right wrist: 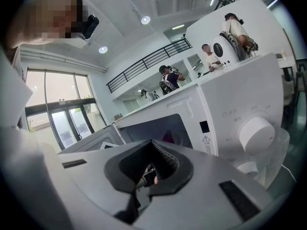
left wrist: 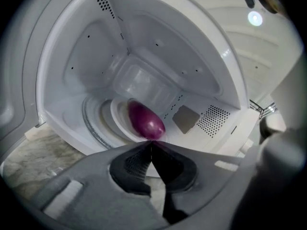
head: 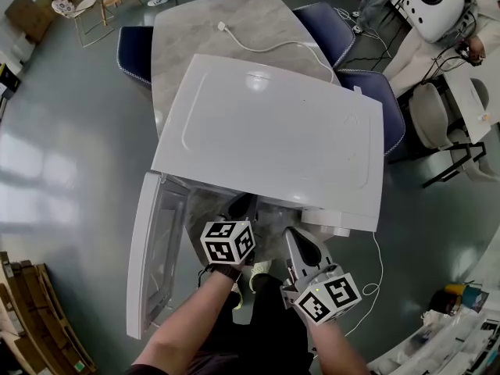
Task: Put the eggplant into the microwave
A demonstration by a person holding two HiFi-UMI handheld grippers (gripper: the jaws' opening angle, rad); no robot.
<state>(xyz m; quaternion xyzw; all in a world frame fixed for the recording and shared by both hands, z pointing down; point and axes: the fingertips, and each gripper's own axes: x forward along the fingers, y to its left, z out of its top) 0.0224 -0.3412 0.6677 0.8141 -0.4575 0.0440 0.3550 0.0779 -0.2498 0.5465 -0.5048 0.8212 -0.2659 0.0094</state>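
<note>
Eggplant (left wrist: pixel 145 120) placement looks done to me, so I judge the task to be at its closing step.

From the head view I look down on the white microwave (head: pixel 273 131) on a grey table (head: pixel 203 30), its door (head: pixel 152 264) swung wide to the left. My left gripper (head: pixel 241 208) sits at the mouth of the oven and my right gripper (head: pixel 299 244) hangs just beside it, a little further out. The lid of the oven hides the inside from here.

The left gripper view looks straight into the cavity. The eggplant lies on its side on the round white plate (left wrist: pixel 119 116) at the bottom, and I see nothing else in there. The left gripper's jaws are pressed together with nothing between them. The eggplant lies just beyond their tips, and I read it as apart from them, resting on the plate alone.

The right gripper view faces the front of the oven from outside. Its jaws are also together and empty. A sliver of purple shows through the opening, and the dial (right wrist: pixel 256 134) is to the right.

As I see it, the next move calls for both grippers to be clear of the opening. If the door is to be shut, one closed gripper could push it round from the left without knocking the oven.
</note>
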